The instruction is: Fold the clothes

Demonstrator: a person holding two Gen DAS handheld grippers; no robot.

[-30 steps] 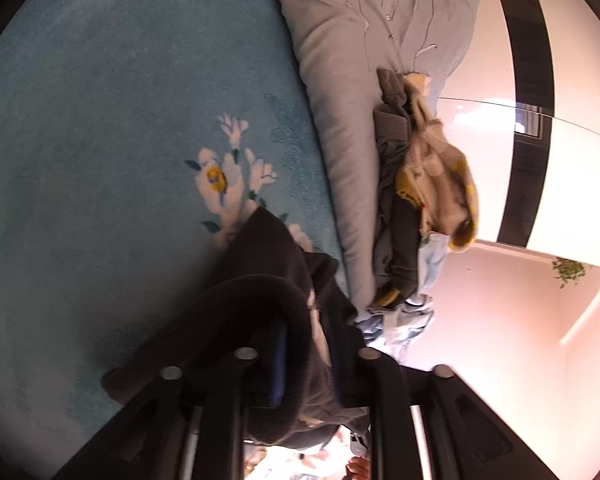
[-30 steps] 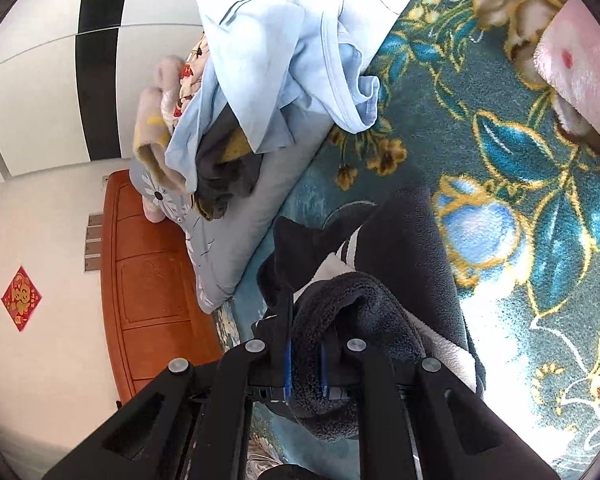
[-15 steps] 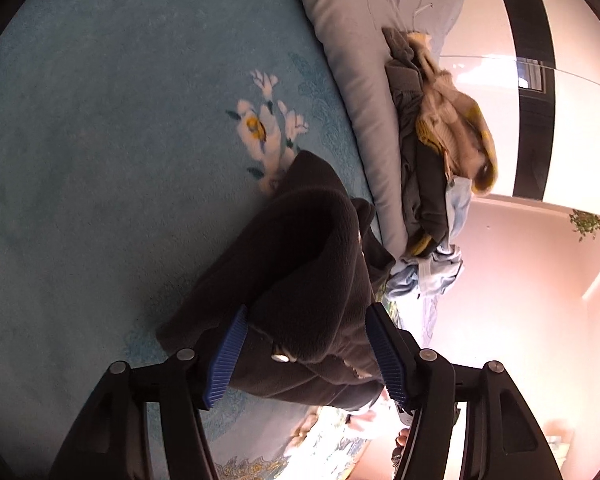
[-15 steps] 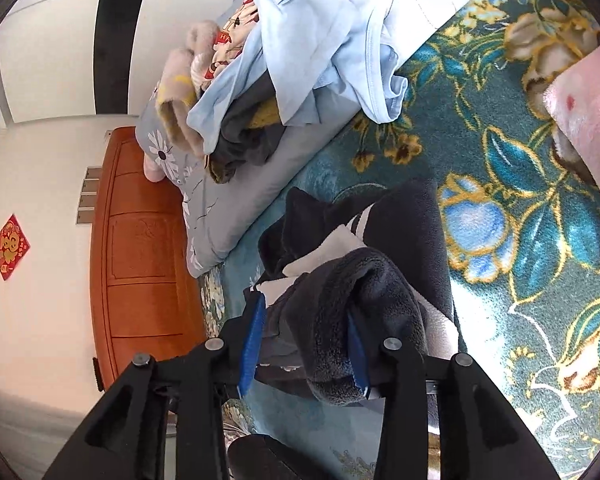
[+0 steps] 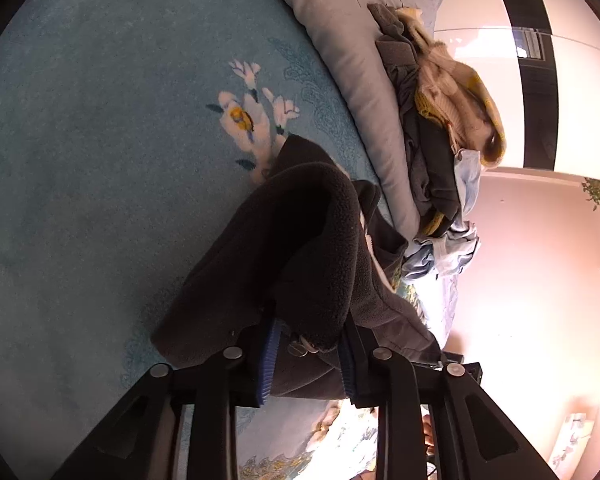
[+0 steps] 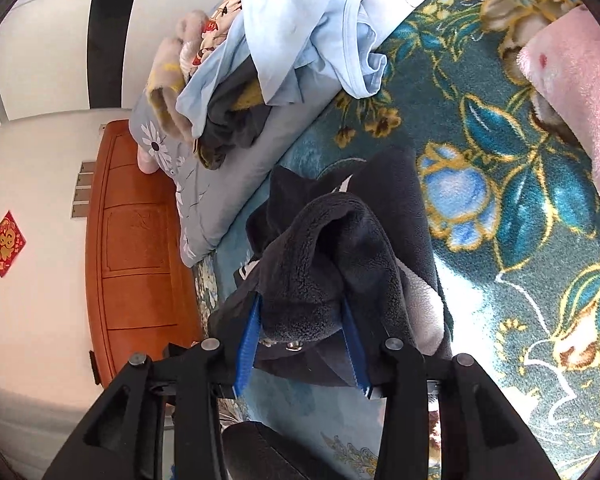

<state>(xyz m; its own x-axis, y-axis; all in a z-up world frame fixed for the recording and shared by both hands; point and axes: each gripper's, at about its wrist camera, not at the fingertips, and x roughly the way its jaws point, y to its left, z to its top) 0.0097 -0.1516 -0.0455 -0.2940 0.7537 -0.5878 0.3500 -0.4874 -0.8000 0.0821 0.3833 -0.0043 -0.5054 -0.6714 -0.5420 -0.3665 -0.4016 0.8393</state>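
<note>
Noted: dark fleece garment bunched on the floral bedspread beside the grey pillow bearing a heap of clothes, left gripper and right gripper both parted, fleece loose between the pads, likely released to settle.

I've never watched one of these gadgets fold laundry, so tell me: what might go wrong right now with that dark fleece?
Both jaws stand apart with the dark fleece bunched loosely between them, so the fold may spring open or drag along as the left gripper and right gripper withdraw. A metal snap sits near the right gripper and might catch. The unfolded pile on the pillow lies close and could get tangled in.
</note>
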